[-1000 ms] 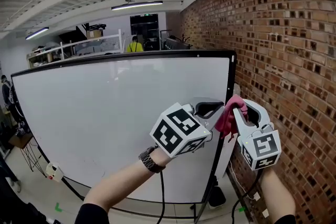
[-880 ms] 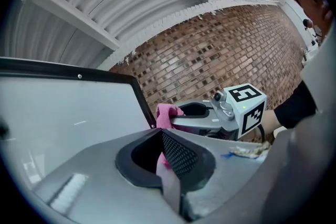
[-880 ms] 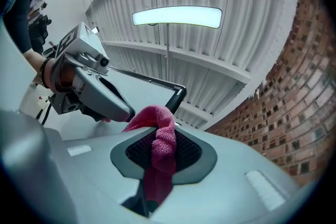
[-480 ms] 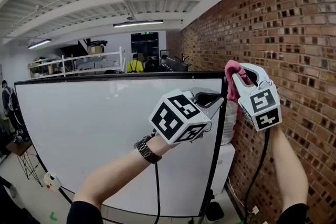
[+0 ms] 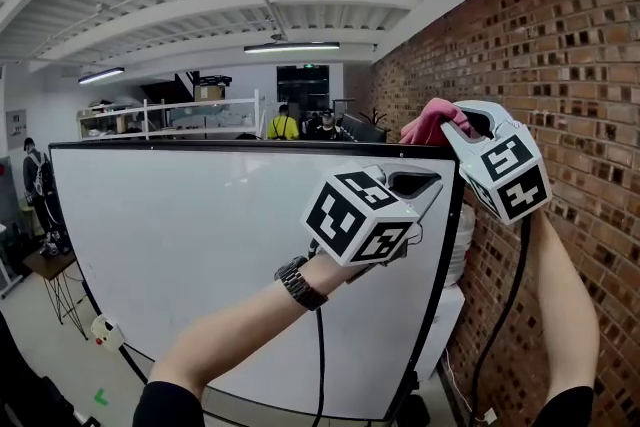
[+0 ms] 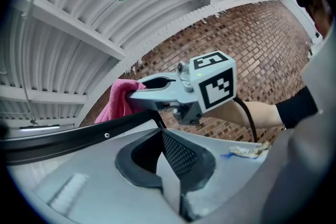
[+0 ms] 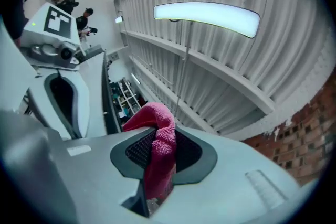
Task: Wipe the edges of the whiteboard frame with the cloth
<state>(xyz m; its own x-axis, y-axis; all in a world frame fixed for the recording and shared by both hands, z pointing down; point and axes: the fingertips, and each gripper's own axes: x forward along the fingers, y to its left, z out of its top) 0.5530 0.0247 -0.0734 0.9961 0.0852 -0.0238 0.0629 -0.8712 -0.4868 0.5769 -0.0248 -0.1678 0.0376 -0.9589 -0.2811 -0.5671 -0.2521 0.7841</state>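
no readable text or signs

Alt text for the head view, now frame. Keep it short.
The right tool, shut on a pink cloth, holds it at the top right corner of the whiteboard's black frame, next to a brick wall. The left tool, shut and empty, is held in front of the board's right edge.
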